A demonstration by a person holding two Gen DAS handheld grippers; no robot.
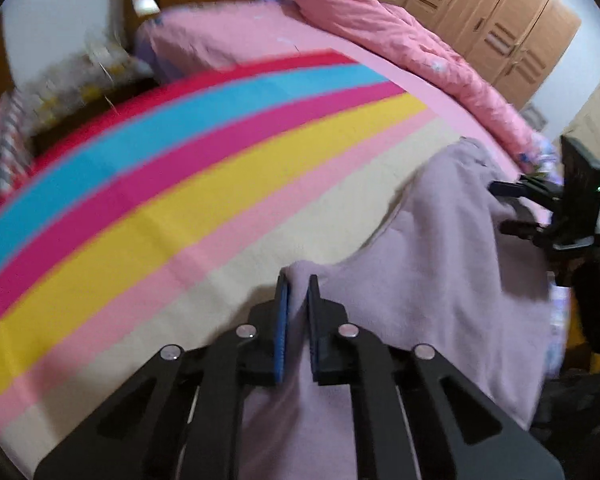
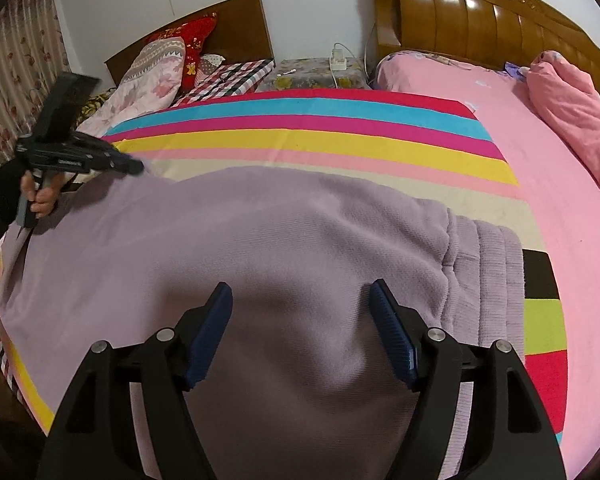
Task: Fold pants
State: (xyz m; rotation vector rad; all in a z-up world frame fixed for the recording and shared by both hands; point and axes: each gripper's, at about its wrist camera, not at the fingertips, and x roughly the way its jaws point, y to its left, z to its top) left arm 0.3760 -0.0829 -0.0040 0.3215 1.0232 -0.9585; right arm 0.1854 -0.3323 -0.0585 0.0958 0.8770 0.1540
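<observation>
**Operator:** Left gripper (image 1: 298, 284): I have its blue pads drawn narrow, pinching a raised edge of the lilac pants (image 1: 440, 256). Right gripper (image 2: 302, 292): I hold its fingers spread wide, poised over the pants (image 2: 260, 240) with nothing between them; whether the tips touch the cloth, I cannot tell.

**Observer:** Where do the pants lie, and how do they run?

**Operator:** They lie on the striped blanket (image 2: 300, 128) covering the near part of the bed. In the right wrist view the long axis runs left to right across the frame, with the ribbed waistband (image 2: 496, 264) at the right end. The opposite end reaches the left gripper (image 2: 136, 166).

**Observer:** And the pose of the hands?

**Operator:** In the right wrist view the left hand (image 2: 40, 194) grips its handle at the far left, fingers pointing rightward, level with the blanket. The left view is motion-blurred. The right gripper (image 1: 508, 208) shows there at the right edge, pointing leftward. A pink quilt (image 2: 572, 120) is bunched beside the headboard (image 2: 480, 12).
</observation>
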